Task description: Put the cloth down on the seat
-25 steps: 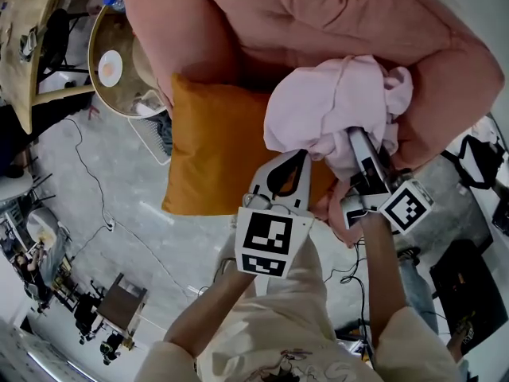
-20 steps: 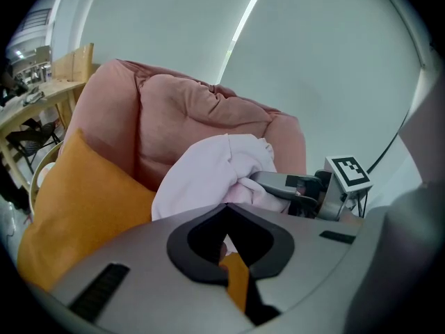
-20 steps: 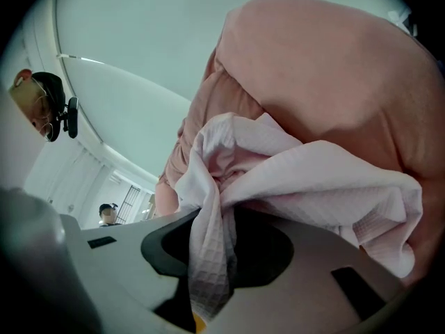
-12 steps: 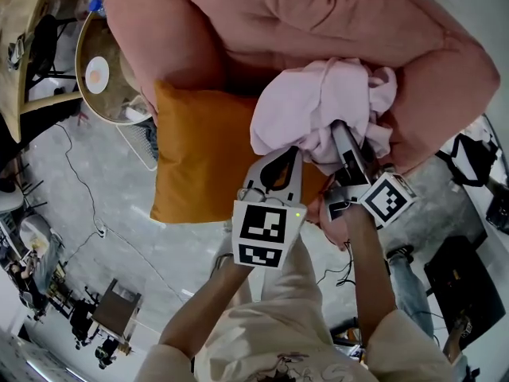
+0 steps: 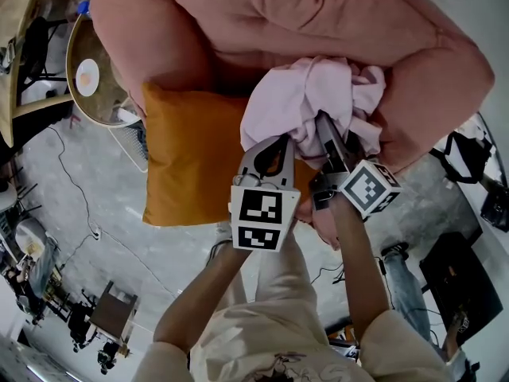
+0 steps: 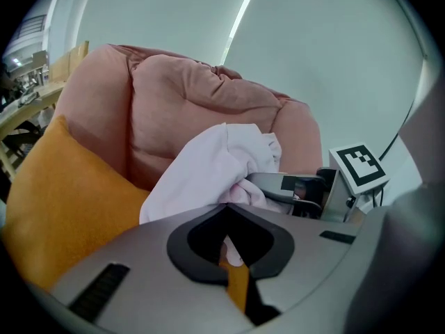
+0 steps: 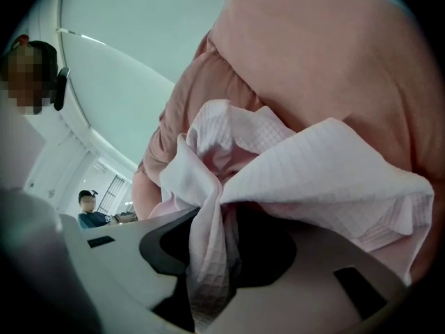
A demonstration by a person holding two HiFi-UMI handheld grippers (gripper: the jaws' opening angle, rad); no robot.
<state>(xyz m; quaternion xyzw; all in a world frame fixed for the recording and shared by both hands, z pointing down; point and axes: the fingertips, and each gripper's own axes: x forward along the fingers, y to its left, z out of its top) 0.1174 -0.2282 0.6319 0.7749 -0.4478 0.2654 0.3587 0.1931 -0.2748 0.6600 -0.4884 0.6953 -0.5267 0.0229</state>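
Pale cloth [image 5: 306, 94] is bunched over the armchair [image 5: 262, 14] seat, beside the orange cushion [image 5: 187, 161]. L gripper [image 5: 278, 140] is closed, nipping its near edge; R gripper [image 5: 322, 122] has jaws just opening w/ a thick fold between (looks pinched). Prob light, soft, floppy, so hold by a hem or gathered fold.

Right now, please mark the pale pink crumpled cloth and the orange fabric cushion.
pale pink crumpled cloth [image 5: 306, 98], head view, on its bunched upper folds.
orange fabric cushion [image 5: 191, 161], head view, on the middle of its face.
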